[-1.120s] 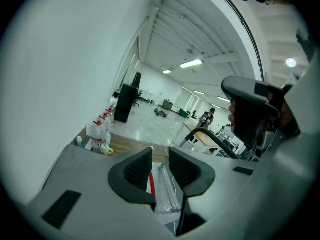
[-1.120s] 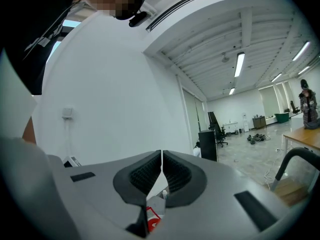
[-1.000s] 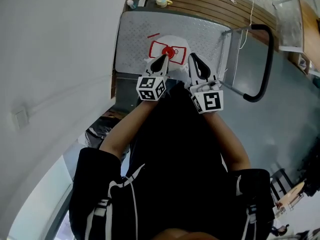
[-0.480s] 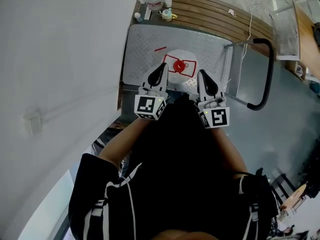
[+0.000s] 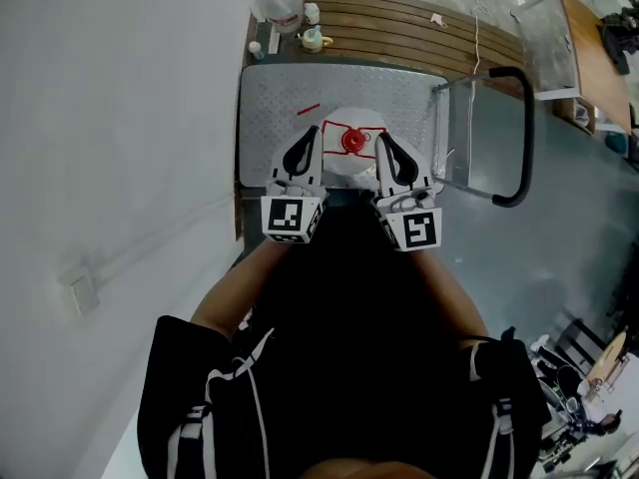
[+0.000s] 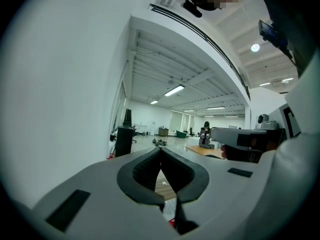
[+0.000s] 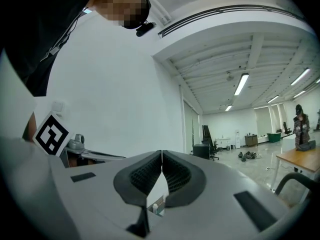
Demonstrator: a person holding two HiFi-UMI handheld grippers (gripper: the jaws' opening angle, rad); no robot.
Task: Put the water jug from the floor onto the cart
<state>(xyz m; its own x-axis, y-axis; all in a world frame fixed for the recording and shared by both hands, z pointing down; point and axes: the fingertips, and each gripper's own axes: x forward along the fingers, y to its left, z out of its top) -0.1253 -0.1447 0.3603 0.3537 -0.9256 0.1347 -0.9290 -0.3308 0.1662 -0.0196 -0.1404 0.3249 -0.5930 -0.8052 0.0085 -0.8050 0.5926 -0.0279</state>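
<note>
A: Where's the jug?
B: Water jug stands on the cart deck, red cap up, at the edge nearest the person.
A: Tongs?
B: Left tongs and right tongs both closed, empty, either side of the cap.

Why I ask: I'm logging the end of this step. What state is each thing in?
water jug: upright on the cart, red cap on, not held.
cart: beside the wall, carrying the jug.
left gripper: shut, empty.
right gripper: shut, empty.
second jug: upright beyond the cart.
</note>
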